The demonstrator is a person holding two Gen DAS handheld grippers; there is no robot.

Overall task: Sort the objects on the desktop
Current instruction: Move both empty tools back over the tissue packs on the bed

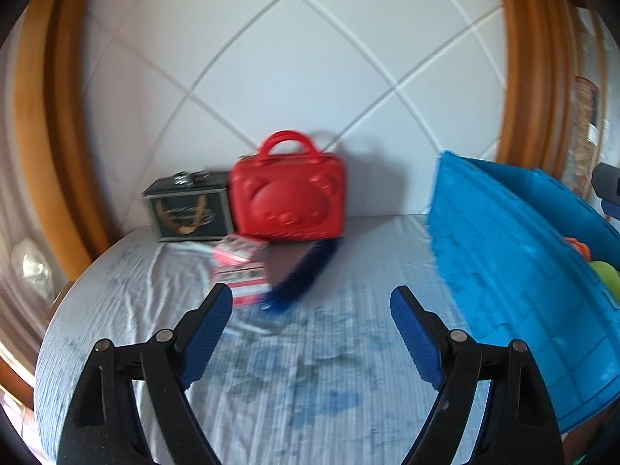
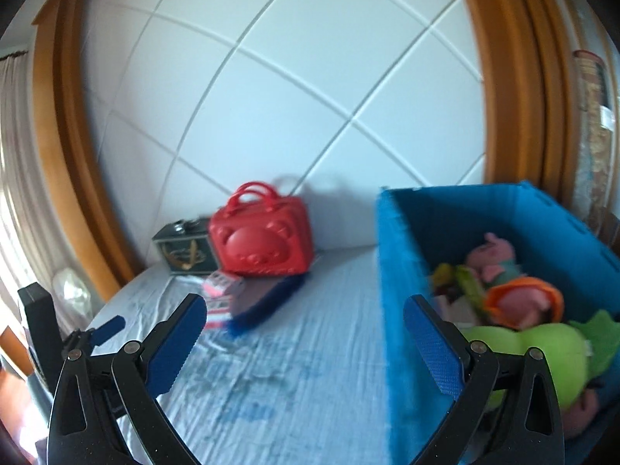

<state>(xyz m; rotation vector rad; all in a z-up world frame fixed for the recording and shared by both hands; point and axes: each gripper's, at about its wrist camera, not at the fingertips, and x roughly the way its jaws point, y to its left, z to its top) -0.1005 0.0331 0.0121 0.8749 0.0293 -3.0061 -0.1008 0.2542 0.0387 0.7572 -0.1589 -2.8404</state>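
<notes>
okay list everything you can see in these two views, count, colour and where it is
red bear-face case: one, red, far end against the white wall
dark box: one, dark green with gold, left of the case
pink striped box: one, pink and white, in front of the case
blue-fringed item: one, grey and dark blue, beside the pink box; blurred
blue bin: one, blue, right side
soft toys: several, green, orange, pink, inside the bin
cloth: one, pale blue, covering the surface
left tool: open, empty
right tool: open, empty

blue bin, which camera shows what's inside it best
The right wrist view: it looks down into the blue bin, showing plush toys piled inside. The left wrist view shows mostly its outer wall, with only slivers of orange and green.
</notes>
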